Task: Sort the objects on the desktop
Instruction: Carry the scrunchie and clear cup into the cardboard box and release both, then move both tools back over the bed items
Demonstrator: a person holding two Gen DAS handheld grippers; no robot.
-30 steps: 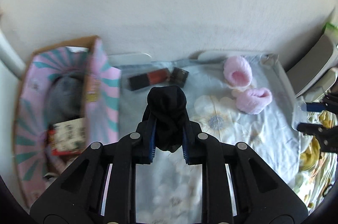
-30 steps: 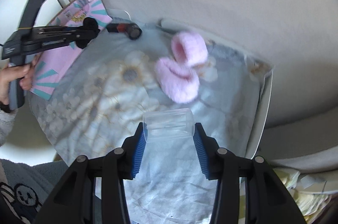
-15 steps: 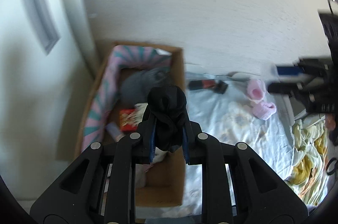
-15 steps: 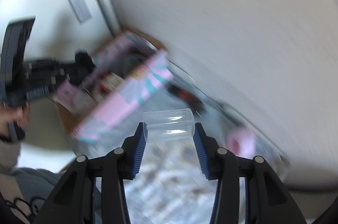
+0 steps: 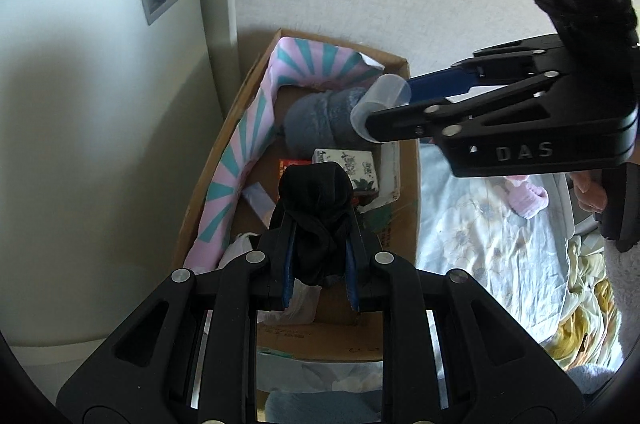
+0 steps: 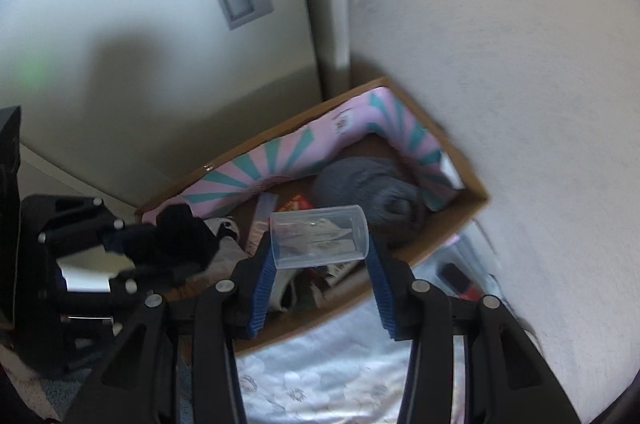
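Note:
My left gripper is shut on a black bundle of cloth and holds it above the open cardboard box. My right gripper is shut on a clear plastic cup, held sideways over the same box; the cup also shows in the left wrist view. The black cloth shows in the right wrist view at the left. The box holds a pink and teal striped bag, a grey fuzzy item and a white printed packet.
The box stands in a corner between a white door and the wall. To its right lies a pale blue floral sheet with pink fuzzy slippers. A red and black item lies beside the box.
Both grippers have swung left from over the floral sheet to above the cardboard box, still holding the black cloth and the clear cup. The right gripper now reaches over the box's far end.

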